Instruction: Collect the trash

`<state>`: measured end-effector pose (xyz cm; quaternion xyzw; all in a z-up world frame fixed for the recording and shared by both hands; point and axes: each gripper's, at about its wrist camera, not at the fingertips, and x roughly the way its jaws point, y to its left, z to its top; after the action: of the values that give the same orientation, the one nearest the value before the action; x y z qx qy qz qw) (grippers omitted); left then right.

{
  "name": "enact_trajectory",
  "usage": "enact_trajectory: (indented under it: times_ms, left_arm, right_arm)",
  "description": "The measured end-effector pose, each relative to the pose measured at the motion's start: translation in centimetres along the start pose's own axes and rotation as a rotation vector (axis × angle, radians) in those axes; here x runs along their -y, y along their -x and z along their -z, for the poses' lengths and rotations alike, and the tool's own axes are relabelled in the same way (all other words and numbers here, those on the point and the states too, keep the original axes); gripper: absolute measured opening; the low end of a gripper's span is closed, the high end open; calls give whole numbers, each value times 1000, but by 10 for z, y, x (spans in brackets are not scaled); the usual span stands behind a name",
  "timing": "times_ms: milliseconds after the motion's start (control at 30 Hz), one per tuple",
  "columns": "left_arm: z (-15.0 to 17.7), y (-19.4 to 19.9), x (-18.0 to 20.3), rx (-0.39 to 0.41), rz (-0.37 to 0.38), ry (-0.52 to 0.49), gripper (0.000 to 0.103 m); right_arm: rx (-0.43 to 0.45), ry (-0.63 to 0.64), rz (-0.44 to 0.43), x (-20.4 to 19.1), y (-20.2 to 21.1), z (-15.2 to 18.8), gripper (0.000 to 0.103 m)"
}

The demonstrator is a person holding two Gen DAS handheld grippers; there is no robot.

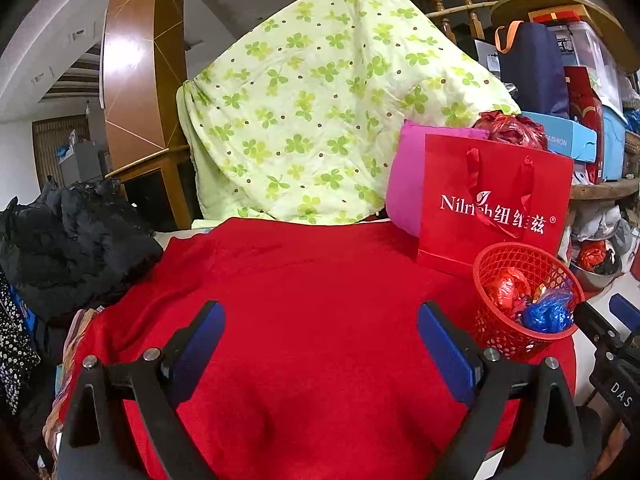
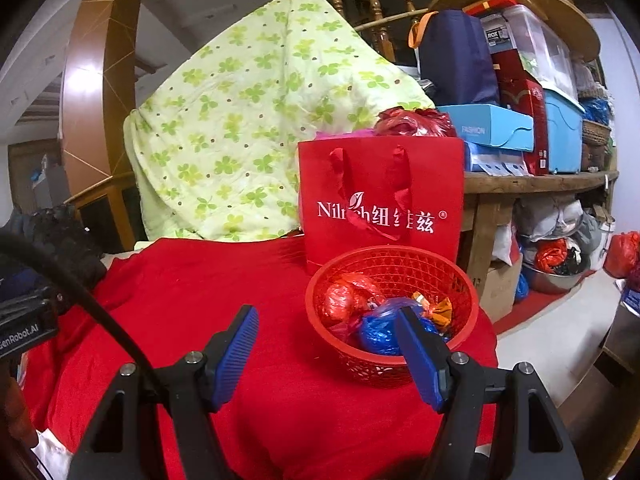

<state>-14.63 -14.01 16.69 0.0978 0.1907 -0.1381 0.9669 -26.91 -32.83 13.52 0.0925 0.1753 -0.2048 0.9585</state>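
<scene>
A red mesh basket [image 2: 392, 312] is set on the red cloth [image 1: 304, 320] that covers the desk, near its right edge. Trash is held inside it: a crumpled red plastic bag [image 2: 346, 300] at the left, a crumpled blue plastic bag [image 2: 380, 334] at the front, and an orange wrapper [image 2: 438, 308] at the right. The three pieces are bunched together and touch one another. No other trash is seen on the cloth.

Just behind the basket a red paper bag [image 2: 380, 200] with white lettering is stood upright; its ribbon handles are draped down its front. A crumpled red plastic bag [image 2: 414, 122] is seen above its rim, though whether it sits inside the bag or behind it cannot be told. A pink pillow [image 1: 406, 180] is leaned behind the paper bag, and a green-patterned quilt [image 1: 320, 112] is draped further back.

The left claw [image 1: 320, 344] is held over the bare cloth with its blue pads spread wide; nothing is gripped or touched by it. The right claw [image 2: 324, 356] is likewise spread, with nothing between its pads. Its right pad is seen in front of the basket's near rim, but contact cannot be judged.
</scene>
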Motion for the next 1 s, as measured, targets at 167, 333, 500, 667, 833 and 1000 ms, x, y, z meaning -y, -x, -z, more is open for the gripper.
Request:
enact_trajectory:
  times_ms: [167,333,500,667,833,1000]
  left_arm:
    - [2,-1,-7,-3,-7,17,97]
    - [5,-3,-12,-9,-12,29,97]
    - [7,-3,-15,-16,-10,37,97]
    - [7,-3,-14,-16,-10,32,97]
    - [8,-3,-12,-19,-3,27,97]
    - [8,-3,-12,-19,-1,28,97]
  right_arm:
    - [-7,14,-1,-7,-2,2,74]
    - [-10,20,-5,-11,-3,3,74]
    - [-2,25,-1,-13,-3,3,74]
    - [4,22,7,-12,-2,1,74]
    - [1,19,15,-10,-3,1,74]
    - [-2,15,16,-10,-5,1,74]
